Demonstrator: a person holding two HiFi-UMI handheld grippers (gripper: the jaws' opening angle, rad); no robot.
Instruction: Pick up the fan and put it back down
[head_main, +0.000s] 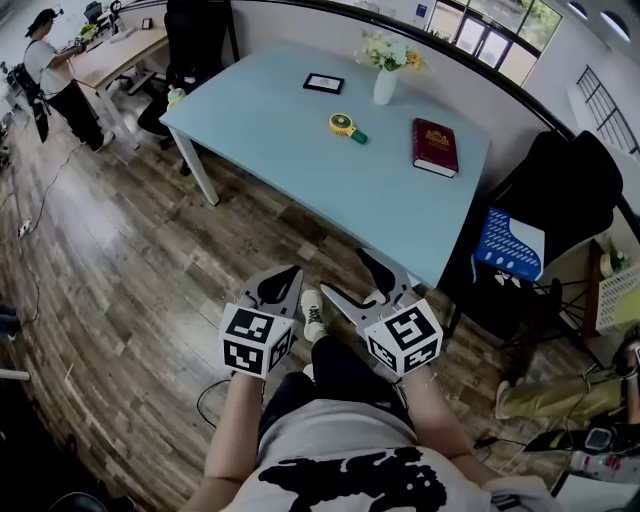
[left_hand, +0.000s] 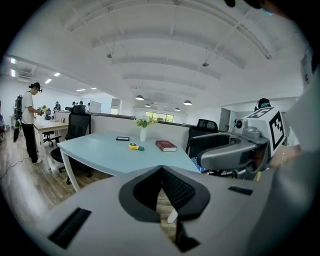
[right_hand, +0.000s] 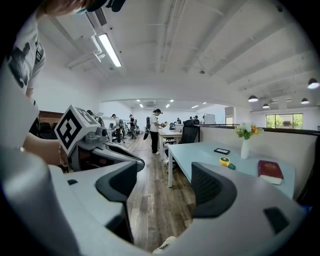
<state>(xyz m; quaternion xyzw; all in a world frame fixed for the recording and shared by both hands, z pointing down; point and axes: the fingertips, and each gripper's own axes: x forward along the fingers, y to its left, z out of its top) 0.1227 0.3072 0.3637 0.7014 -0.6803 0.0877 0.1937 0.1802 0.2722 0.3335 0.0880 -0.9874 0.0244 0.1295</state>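
Head view: the fan (head_main: 343, 125), a small yellow disc with a short green handle, lies flat near the middle of the pale blue desk (head_main: 270, 150), between a dark framed tablet (head_main: 323, 83) and a red book (head_main: 435, 146), with a white vase of flowers (head_main: 385, 85) behind it. Both tools hang well short of the desk, over the wooden floor. The left tool (head_main: 283, 283) has its jaws pressed together to a single point, nothing between them; the right tool (head_main: 365, 285) has its jaws spread, and they too are empty. Left gripper view confirms the meeting pads (left_hand: 175, 190); right gripper view shows the floor through the wide gap.

Handling, by judgement: the fan looks like light, rigid plastic, smooth enough to slip and thin at the grille, so a moderate pinch should do. The green handle seems the safest hold; the disc's rim is the alternative.

Orientation: the long axis runs from disc to handle, diagonally across the desk, the handle pointing toward the book and the near right edge, the disc toward the tablet
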